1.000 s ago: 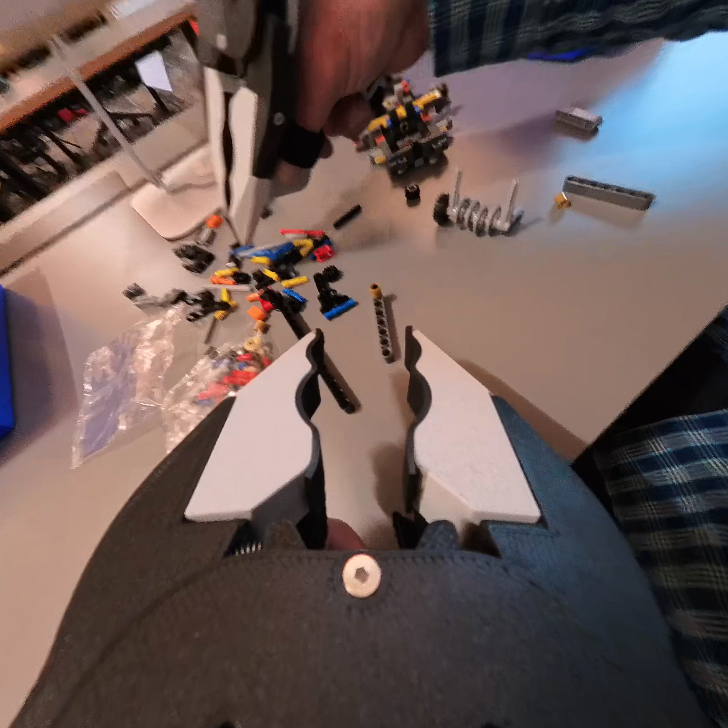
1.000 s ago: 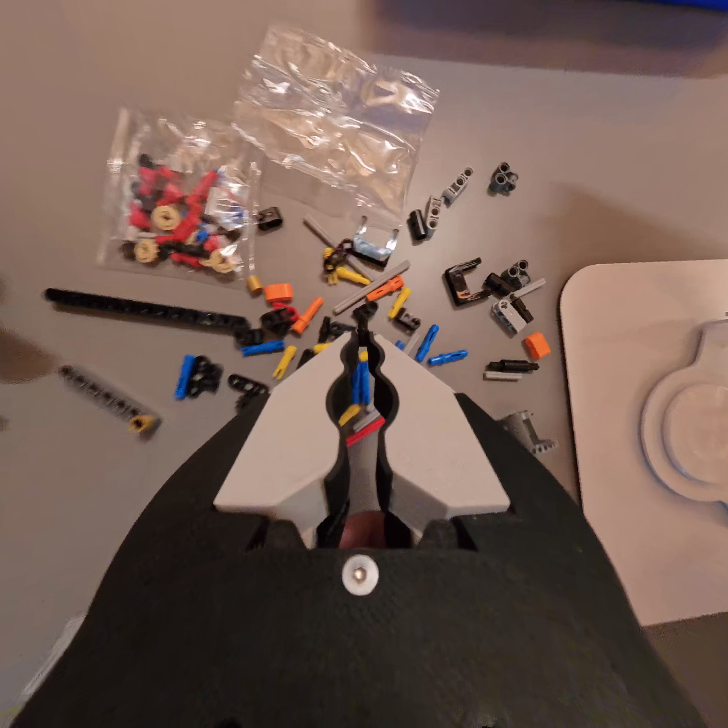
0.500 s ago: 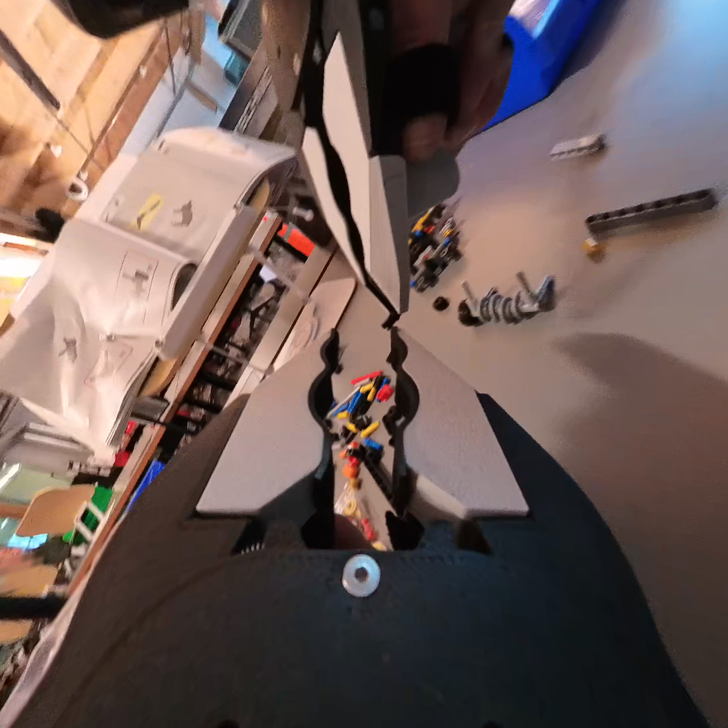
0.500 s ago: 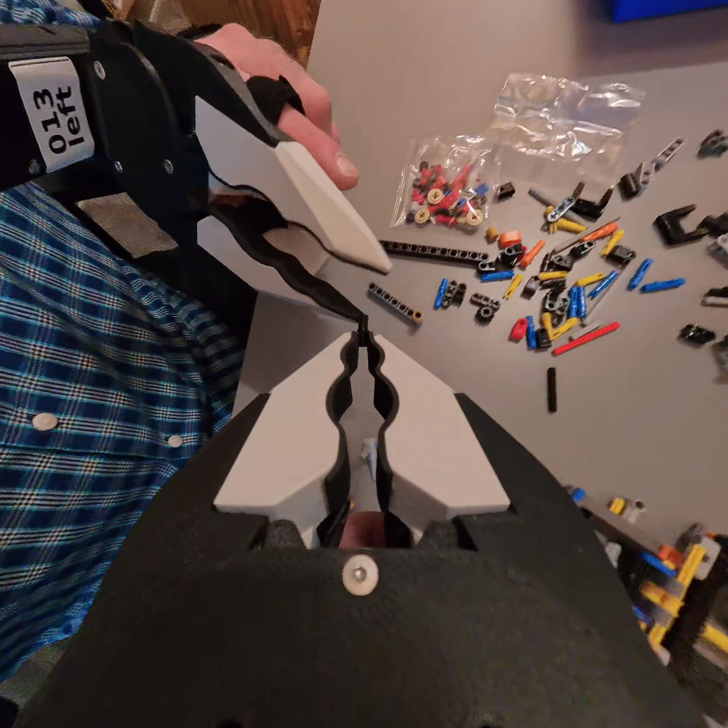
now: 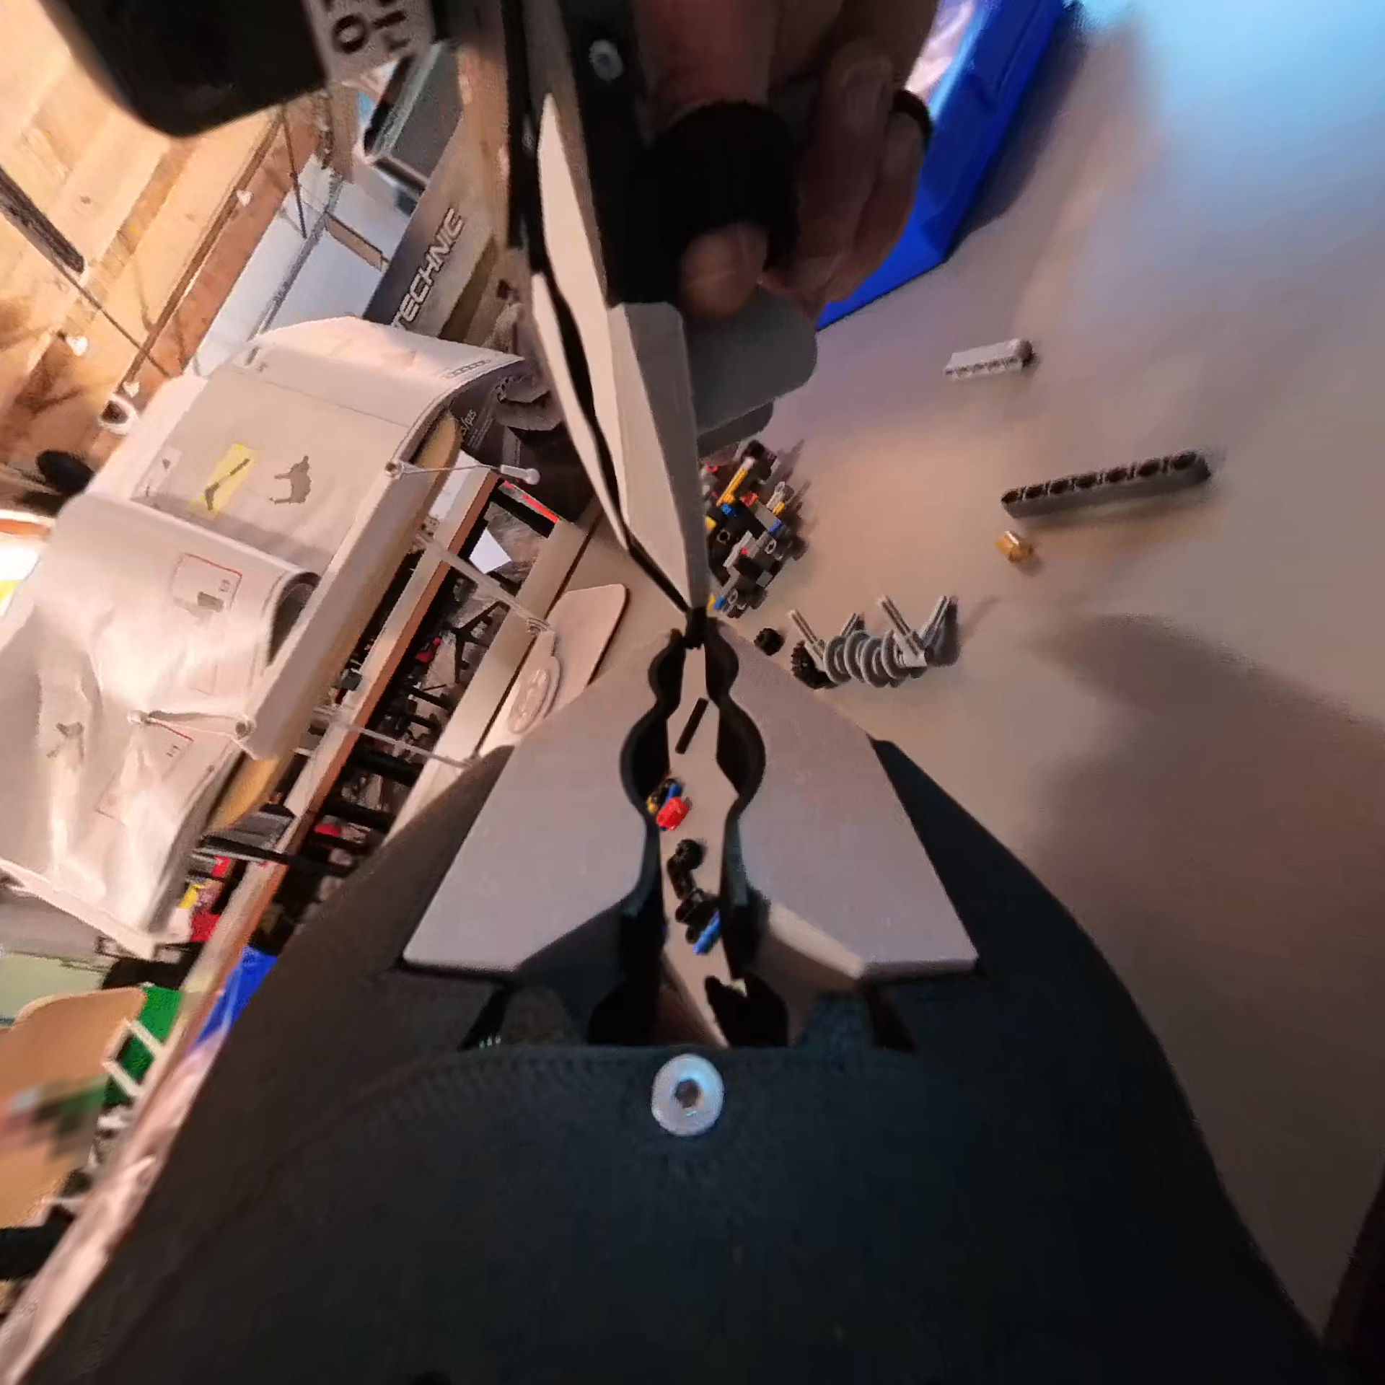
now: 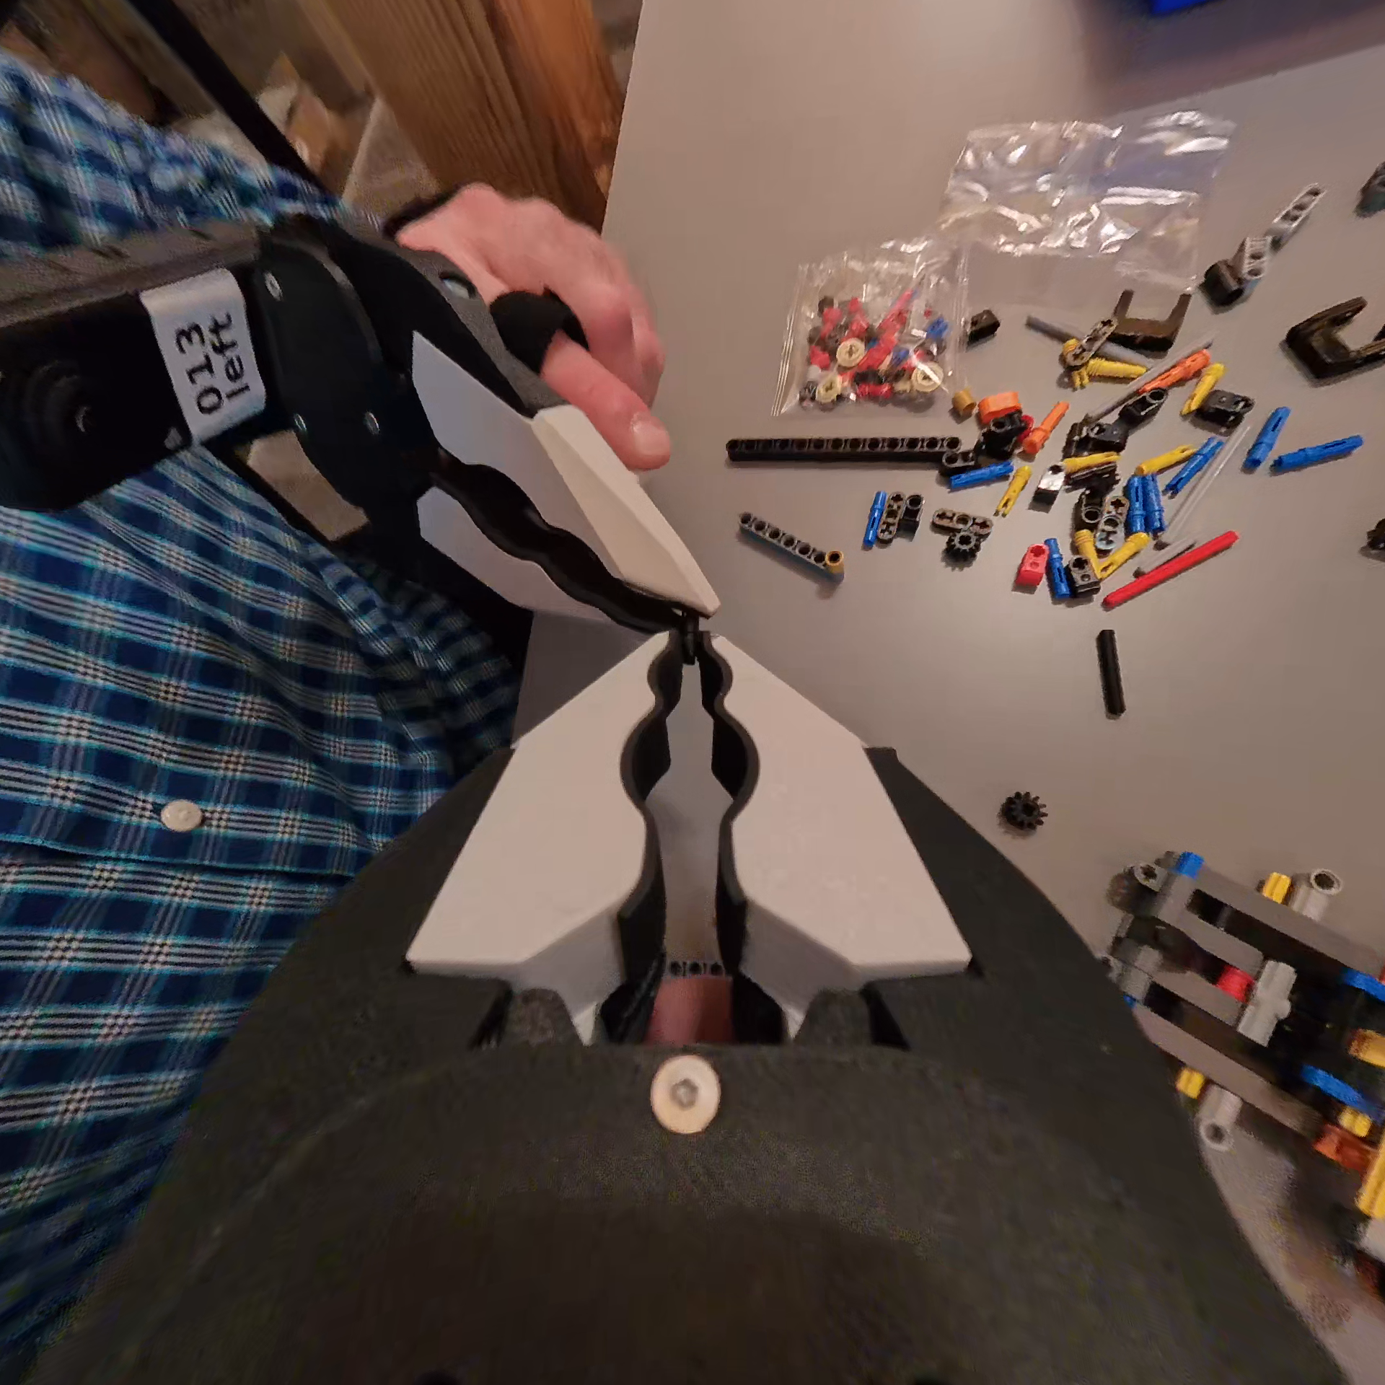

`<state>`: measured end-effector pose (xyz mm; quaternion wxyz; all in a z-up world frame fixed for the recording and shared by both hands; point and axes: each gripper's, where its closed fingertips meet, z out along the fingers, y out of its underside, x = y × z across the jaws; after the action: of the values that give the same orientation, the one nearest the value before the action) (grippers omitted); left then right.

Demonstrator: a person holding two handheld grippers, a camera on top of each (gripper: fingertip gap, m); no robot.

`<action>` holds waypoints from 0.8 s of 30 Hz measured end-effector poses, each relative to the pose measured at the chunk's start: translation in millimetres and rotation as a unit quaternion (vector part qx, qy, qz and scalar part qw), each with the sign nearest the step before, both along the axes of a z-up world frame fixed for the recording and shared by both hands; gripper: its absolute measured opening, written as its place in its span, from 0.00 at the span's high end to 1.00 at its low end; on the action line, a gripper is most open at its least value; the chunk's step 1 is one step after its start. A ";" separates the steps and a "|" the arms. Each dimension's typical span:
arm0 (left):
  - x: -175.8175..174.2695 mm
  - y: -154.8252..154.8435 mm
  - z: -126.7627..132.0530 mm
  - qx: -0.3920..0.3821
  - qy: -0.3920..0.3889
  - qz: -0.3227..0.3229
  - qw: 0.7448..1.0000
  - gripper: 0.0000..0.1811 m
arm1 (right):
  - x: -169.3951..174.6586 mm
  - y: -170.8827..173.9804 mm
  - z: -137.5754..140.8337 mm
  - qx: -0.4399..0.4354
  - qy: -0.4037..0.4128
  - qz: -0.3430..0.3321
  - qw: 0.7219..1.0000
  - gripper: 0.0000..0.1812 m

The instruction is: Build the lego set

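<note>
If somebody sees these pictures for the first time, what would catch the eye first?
First, the two claws meeting tip to tip above the table: the right claw and the left claw both pinch one small black piece. Next, the colourful loose lego parts scattered at the upper right of the right wrist view, and the half-built model at its lower right edge.

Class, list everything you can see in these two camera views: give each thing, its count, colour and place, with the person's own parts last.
Small piece: one, black, pinched between both gripper tips.
Loose pieces: many, mixed colours, scattered on the grey table.
Long beam: one, black, beside the pile.
Bags: two, clear, behind the pile; one holds parts.
Part-built model: one, grey, yellow and blue, near right.
Booklet: one, white, on a stand.
Left gripper: shut.
Right gripper: shut.
Hand: on left gripper.
</note>
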<state>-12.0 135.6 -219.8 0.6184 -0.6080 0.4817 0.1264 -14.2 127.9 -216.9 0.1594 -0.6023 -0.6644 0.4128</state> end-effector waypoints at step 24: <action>15.2 -1.2 20.4 -0.006 -0.158 0.000 0.987 1.00 | 11.8 -0.3 22.5 -0.020 0.107 -0.084 0.990 0.99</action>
<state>3.2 134.4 -199.5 0.6829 -0.6241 0.3788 0.0258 -2.4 127.6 -194.3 0.2519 -0.6114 -0.5821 0.4732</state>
